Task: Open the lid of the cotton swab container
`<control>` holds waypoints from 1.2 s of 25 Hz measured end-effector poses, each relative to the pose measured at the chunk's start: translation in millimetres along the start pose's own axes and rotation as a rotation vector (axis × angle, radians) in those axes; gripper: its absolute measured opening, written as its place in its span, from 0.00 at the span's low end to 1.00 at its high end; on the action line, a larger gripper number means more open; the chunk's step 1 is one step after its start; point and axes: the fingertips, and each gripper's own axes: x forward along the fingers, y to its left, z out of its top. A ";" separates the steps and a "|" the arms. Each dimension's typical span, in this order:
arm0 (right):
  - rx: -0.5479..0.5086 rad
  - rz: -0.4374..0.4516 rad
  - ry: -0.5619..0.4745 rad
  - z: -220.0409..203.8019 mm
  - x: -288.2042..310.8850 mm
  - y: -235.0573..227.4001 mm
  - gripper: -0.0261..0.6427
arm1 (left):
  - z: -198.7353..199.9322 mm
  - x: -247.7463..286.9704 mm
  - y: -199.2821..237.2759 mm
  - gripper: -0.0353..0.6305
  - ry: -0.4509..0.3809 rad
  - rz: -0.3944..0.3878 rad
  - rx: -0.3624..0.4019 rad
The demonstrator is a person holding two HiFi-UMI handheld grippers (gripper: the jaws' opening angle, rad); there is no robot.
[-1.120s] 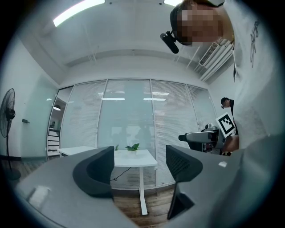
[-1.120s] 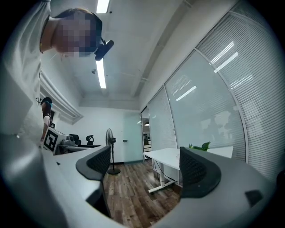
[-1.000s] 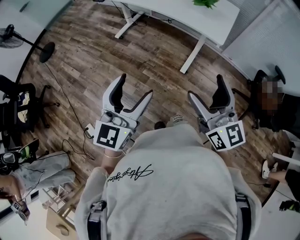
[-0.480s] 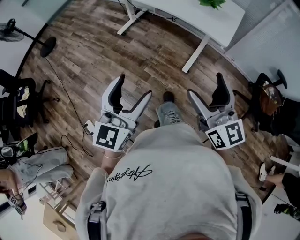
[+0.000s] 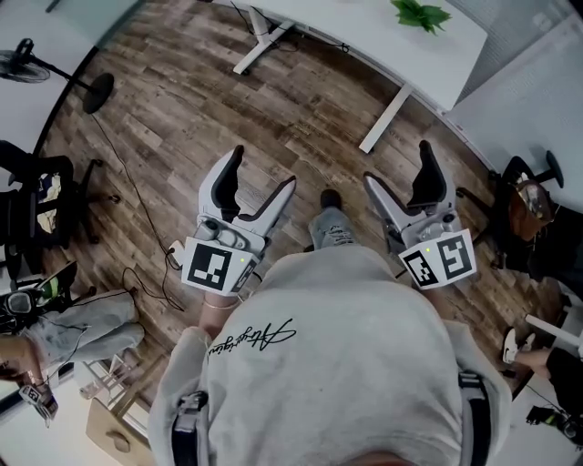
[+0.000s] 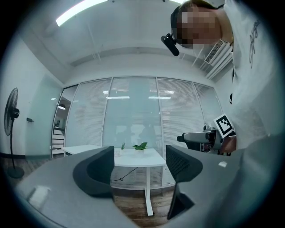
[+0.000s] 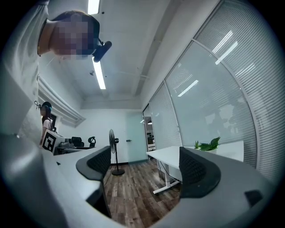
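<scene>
Head view first. Do we see the cotton swab container anywhere?

No. None of our views shows it, or its lid. Under both tools there is only the brown wooden plank floor (image 5: pixel 182 109).

What are our tools doing?

Our left gripper (image 5: pixel 264 168), white with two black jaws, is spread wide with nothing inside. Our right gripper (image 5: pixel 397 164) looks the same, wide and empty. Between each pair of jaws we see only floor and room.

What is in front of the jaws?

A long white table (image 5: pixel 364 36) with white legs stands well ahead of both tools. A small green leafy plant (image 5: pixel 421 14) sits on it.

What could go wrong?

We think we must go and find the container first. A thin black cable (image 5: pixel 137 209) lies on the floor, off to the left of the left gripper. If we walk that way without looking down, we could trip. We could also bump the wide jaws on the table edge if we come in too fast.

Any words to read?

The light grey shirt behind the tools has curly black writing (image 5: pixel 250 337), too loopy for us to read. The cubes carry black-and-white square markers (image 5: pixel 216 264), which are patterns, not words. We see no brand names.
</scene>
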 end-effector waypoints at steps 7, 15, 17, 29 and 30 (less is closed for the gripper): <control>0.003 0.014 -0.008 6.4 46.2 -33.6 0.73 | 3.3 47.1 29.4 0.58 -0.003 0.001 0.006; -0.002 0.034 -0.017 19.9 92.8 -74.4 0.73 | 13.1 101.2 56.2 0.58 -0.019 0.004 0.011; 0.004 0.034 -0.021 21.8 101.2 -87.0 0.73 | 13.7 114.3 60.6 0.58 -0.014 0.006 0.014; 0.010 0.068 -0.019 18.2 142.6 -144.0 0.73 | 10.0 181.0 75.5 0.58 -0.011 0.021 0.025; 0.010 0.073 -0.017 17.2 145.2 -147.9 0.73 | 9.4 186.5 76.3 0.58 -0.013 0.023 0.025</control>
